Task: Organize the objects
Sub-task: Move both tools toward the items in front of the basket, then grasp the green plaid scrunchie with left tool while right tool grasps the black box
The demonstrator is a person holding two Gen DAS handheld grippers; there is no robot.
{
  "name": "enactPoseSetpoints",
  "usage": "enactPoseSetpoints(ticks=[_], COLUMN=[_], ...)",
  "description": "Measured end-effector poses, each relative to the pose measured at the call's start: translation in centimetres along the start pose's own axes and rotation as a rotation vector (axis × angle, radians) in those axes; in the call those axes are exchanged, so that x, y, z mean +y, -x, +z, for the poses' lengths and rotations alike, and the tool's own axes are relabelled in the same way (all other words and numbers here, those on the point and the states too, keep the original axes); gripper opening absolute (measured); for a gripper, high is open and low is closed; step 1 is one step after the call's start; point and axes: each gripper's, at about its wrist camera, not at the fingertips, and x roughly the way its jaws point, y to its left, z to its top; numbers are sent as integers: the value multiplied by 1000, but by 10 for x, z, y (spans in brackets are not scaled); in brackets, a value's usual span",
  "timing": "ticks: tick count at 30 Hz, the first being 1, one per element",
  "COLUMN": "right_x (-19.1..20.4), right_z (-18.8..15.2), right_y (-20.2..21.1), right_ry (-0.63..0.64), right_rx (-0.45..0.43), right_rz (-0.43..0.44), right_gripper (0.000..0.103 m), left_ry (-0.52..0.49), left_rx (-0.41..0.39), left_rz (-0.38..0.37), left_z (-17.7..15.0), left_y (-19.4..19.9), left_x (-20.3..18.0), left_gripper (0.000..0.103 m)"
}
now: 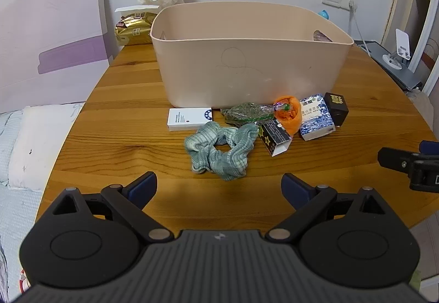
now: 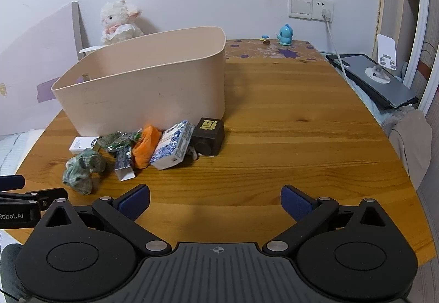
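While both grippers gape, clutter fronts bin.

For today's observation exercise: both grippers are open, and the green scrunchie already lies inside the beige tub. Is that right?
Not quite. The green scrunchie lies on the wooden table in front of the beige tub, not inside it, as the left wrist view shows. The left gripper and right gripper are indeed open.

Matt plastic bin, glossy wooden table, ribbed cloth scrunchie
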Motion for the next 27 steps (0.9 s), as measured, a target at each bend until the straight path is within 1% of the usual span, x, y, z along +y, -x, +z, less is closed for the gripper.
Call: enactPoseSetpoints(ticks=[7, 18, 24, 27], right_x=[-1, -2, 0, 3], right_z=[12, 41, 50, 53], right_y=[-17, -63, -90, -100], right_ry=[23, 51, 53, 66], right_rx=[1, 3, 17, 20], right_rz=[-18, -38, -40, -48], right_gripper=[103, 103, 102, 98], left_ry=[2, -1, 16, 28], left_rx=[16, 43, 59, 75], left_rz=[2, 4, -13, -30], left_z=[7, 23, 29, 31], left_y=[-18, -51, -67, -75], left_x=[2, 7, 13, 15], left_gripper=[98, 97, 94, 90])
